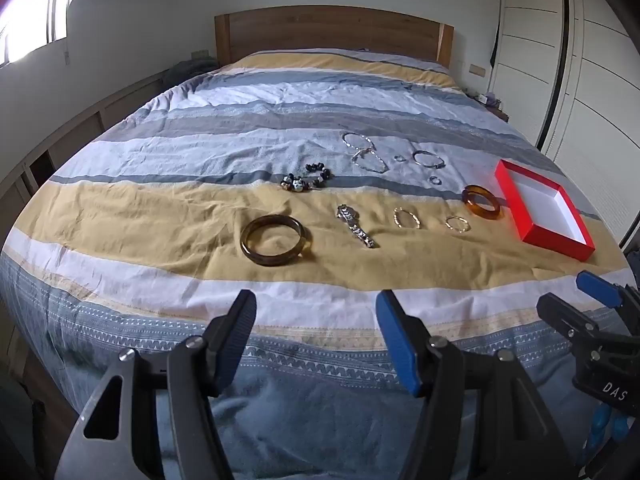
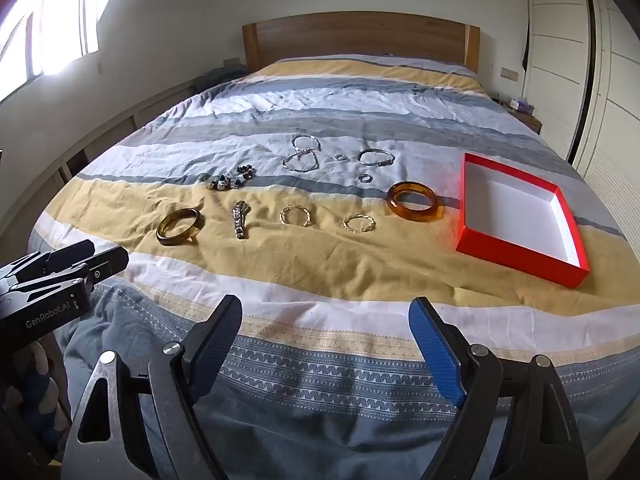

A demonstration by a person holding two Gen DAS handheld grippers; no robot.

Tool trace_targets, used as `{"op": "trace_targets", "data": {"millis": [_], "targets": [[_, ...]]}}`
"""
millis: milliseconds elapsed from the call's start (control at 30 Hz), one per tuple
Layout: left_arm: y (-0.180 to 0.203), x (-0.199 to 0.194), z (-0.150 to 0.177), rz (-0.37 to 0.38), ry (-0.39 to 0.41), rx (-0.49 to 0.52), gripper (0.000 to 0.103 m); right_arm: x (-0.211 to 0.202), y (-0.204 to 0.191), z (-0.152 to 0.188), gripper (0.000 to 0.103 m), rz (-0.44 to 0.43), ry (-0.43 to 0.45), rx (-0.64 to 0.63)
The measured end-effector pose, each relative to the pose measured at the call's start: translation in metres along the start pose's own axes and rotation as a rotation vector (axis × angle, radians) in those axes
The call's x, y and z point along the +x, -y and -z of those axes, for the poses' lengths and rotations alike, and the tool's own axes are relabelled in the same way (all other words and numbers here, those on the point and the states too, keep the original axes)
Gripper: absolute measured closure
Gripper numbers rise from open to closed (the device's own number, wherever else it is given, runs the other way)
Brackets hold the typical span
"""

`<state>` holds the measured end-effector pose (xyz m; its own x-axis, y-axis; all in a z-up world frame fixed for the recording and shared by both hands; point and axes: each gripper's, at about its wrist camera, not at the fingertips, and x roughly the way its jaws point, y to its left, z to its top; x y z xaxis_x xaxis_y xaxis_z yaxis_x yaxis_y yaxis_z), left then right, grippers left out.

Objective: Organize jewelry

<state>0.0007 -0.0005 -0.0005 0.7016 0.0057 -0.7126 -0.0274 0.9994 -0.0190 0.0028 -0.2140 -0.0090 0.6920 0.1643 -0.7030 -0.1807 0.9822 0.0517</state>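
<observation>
Jewelry lies spread on a striped bedspread. A dark olive bangle (image 1: 274, 240) (image 2: 179, 227), a silver watch (image 1: 354, 226) (image 2: 240, 218), two thin gold bracelets (image 1: 407, 218) (image 2: 295, 216), an amber bangle (image 1: 481, 201) (image 2: 414, 201), a dark bead bracelet (image 1: 306, 180) (image 2: 231, 178), silver chains (image 1: 366, 152) (image 2: 304, 156), a silver bangle (image 1: 428, 158) (image 2: 376, 157) and small rings (image 2: 365, 178) lie there. An empty red box (image 1: 540, 208) (image 2: 520, 216) sits at the right. My left gripper (image 1: 316, 312) and right gripper (image 2: 326, 316) are open and empty, held near the bed's foot, apart from the jewelry.
A wooden headboard (image 1: 334, 36) stands at the far end. White wardrobe doors (image 2: 600, 80) line the right side. A low wooden shelf unit (image 1: 80, 128) runs along the left under a bright window. The right gripper also shows in the left wrist view (image 1: 600, 320).
</observation>
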Motion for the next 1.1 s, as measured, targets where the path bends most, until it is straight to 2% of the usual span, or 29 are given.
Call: {"op": "trace_targets", "data": {"millis": [633,1100], "targets": [[-0.006,0.015,0.007,-0.021,-0.002,-0.026,0.043,0.008,0.005,0.003,0.018,0.005,-0.009,0.018],[-0.01,0.023,0.004,-0.019,-0.035,-0.025,0.043,0.013,0.01,0.004,0.018,0.006,-0.013,0.034]]}}
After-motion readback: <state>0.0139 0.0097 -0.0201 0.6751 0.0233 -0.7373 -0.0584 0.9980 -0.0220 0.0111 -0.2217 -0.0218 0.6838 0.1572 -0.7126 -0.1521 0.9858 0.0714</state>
